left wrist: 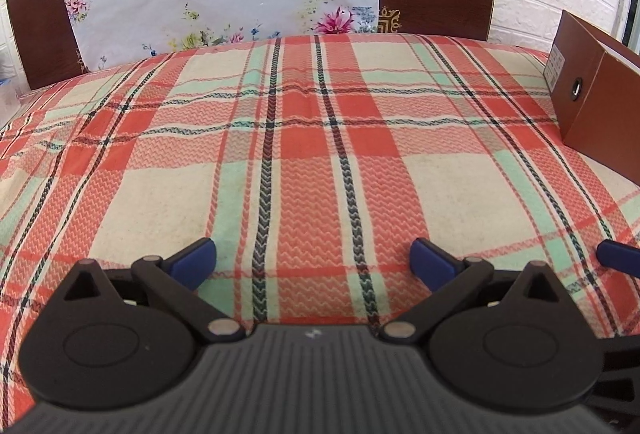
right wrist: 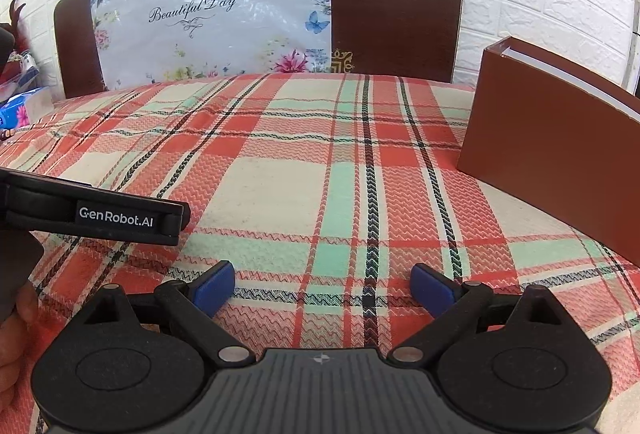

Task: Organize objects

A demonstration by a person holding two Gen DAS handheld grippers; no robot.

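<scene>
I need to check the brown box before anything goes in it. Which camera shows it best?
The right wrist view: the brown box fills the right side, showing its open top and white lining. The left wrist view shows only its end, with a label and round hole, cut off by the edge.

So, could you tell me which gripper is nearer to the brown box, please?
Right. The right gripper has the brown box close ahead to its right. The left gripper sits further left, with the right gripper between it and the box. Both are open, holding nothing.
</scene>
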